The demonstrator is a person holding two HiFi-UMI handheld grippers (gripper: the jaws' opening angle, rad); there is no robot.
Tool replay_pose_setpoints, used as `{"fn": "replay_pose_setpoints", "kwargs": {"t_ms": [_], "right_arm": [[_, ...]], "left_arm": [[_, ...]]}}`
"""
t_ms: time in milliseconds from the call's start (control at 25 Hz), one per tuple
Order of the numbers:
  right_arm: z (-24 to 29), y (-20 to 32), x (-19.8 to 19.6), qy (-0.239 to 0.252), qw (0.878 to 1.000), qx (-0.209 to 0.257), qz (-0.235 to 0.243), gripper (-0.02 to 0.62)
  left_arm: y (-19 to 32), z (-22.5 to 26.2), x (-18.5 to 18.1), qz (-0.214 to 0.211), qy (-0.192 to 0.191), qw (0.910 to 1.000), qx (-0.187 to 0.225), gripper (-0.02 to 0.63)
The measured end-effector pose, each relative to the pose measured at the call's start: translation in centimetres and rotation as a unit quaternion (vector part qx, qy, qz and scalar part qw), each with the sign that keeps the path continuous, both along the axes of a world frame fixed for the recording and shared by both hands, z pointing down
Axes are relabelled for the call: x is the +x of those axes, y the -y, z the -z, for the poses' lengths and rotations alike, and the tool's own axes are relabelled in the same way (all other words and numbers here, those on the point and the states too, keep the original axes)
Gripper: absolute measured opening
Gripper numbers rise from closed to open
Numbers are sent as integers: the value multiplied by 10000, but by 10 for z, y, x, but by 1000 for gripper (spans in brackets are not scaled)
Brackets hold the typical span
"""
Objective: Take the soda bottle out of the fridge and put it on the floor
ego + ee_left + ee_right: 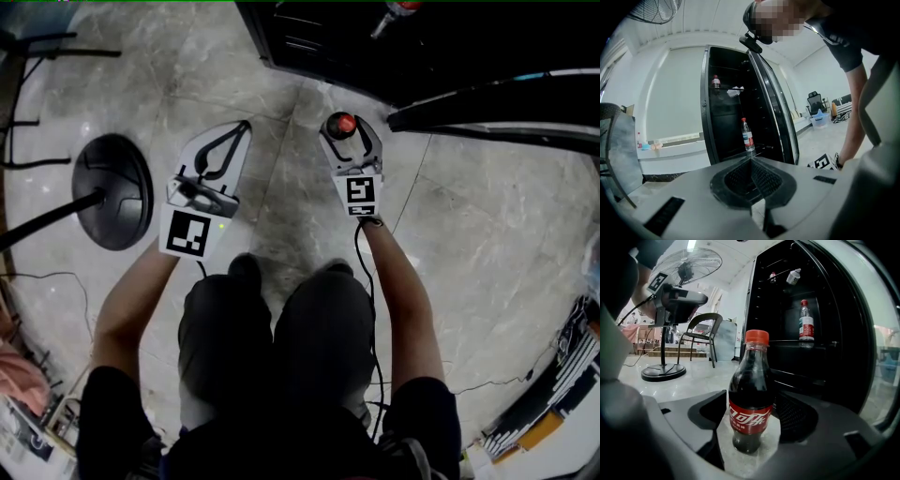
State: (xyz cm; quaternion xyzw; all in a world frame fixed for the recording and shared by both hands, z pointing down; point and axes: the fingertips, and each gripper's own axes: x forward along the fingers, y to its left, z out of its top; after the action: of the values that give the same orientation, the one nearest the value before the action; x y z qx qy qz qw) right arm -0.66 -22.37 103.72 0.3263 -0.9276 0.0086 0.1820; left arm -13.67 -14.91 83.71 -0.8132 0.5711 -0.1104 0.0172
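Soda bottle point(751, 394) stands on floor point(693, 376), lower centre. Right gripper point(349, 131) jaws wide, pads off it. Left gripper point(242, 129) closed, empty. Likely weighty, slick, stiff: grab labelled midsection.

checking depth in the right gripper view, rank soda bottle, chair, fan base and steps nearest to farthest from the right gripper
1. soda bottle, on the floor between the open jaws of the right gripper
2. fan base, on the floor to the left
3. chair, just behind the fan base
4. steps, far back on the left
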Motion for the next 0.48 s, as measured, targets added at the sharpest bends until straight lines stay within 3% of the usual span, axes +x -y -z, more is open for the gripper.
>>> {"fn": "replay_pose_setpoints", "kwargs": {"t_ms": [480], "right_arm": [[43,-18,19,17,10000,-43,33,351]], "left_arm": [[3,24,2,47,7,10000,-33,23]]}}
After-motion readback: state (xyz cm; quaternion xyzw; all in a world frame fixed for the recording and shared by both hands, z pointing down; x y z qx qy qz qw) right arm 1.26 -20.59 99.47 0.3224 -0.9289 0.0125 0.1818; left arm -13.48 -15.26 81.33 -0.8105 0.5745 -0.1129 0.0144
